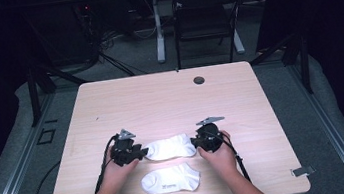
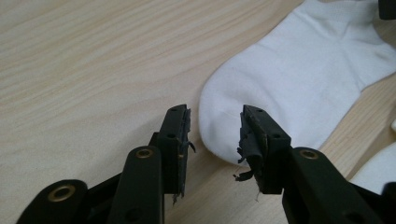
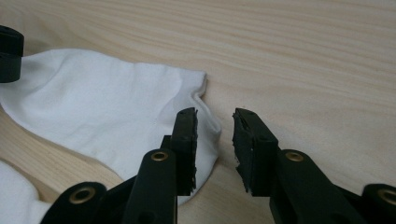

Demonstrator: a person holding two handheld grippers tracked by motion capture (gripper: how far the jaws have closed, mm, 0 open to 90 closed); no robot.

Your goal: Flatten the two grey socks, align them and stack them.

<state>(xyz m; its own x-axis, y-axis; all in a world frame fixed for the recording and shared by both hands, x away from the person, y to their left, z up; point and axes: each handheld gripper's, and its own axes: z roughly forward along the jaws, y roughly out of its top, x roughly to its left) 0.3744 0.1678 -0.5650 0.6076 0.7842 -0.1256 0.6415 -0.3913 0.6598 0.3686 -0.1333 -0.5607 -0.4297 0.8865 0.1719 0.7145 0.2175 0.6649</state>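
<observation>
Left claw [image 1: 142, 153]: I see it open at the far sock's [image 1: 169, 147] toe, 9 o'clock.
Right claw [image 1: 195, 142]: open at the cuff, 3 o'clock.
Tip: I should pinch both ends evenly.

Each black tool [image 1: 143, 152] has brass rivets, frayed pads, a grey plate and a cable.

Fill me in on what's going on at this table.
A person holds a gripper in each hand at a wooden table with two white socks. The left gripper is at the toe end of the farther sock and the right gripper at its cuff end, both with jaws open and gripping nothing. The nearer sock lies flat, untouched.
</observation>
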